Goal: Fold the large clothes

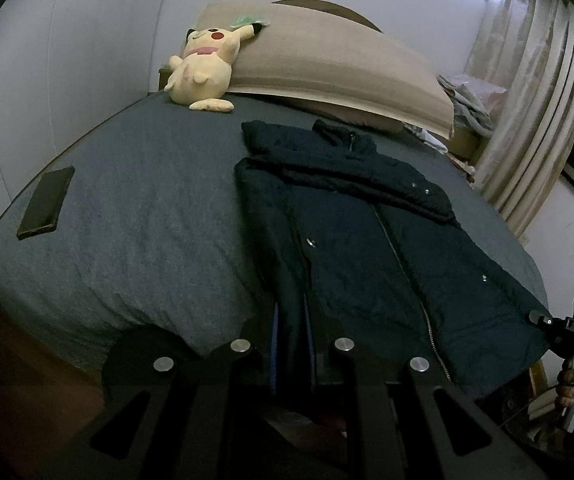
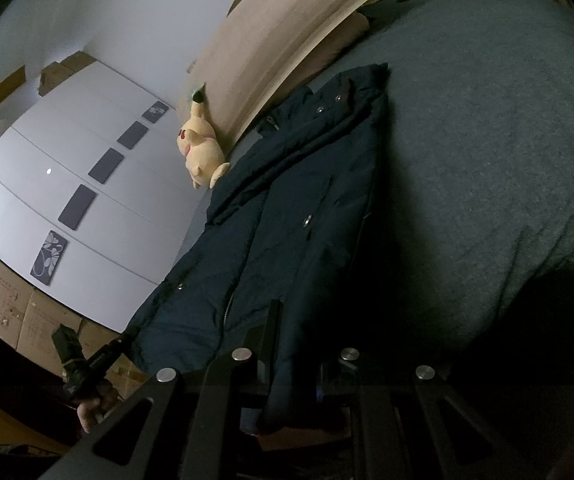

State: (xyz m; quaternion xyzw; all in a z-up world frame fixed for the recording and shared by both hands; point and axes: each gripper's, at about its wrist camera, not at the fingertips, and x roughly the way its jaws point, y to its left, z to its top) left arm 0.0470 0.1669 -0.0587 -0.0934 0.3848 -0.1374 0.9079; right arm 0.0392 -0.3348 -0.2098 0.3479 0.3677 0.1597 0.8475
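A dark navy padded jacket (image 1: 367,232) lies front up on the grey bed (image 1: 135,208), collar toward the headboard, sleeves folded across its chest. My left gripper (image 1: 292,344) is shut on the jacket's bottom hem at its left corner. My right gripper (image 2: 296,356) is shut on the hem at the other corner; the jacket (image 2: 287,208) stretches away from it. Each gripper shows in the other's view: the right one (image 1: 543,320) at the right edge, the left one (image 2: 121,342) at the lower left.
A yellow plush toy (image 1: 203,68) leans on the beige headboard cushion (image 1: 327,64). A black phone (image 1: 47,202) lies near the bed's left edge. Curtains (image 1: 535,120) and piled laundry stand at the right. White wardrobe doors (image 2: 99,168) and cardboard boxes (image 2: 19,312) are beyond the bed.
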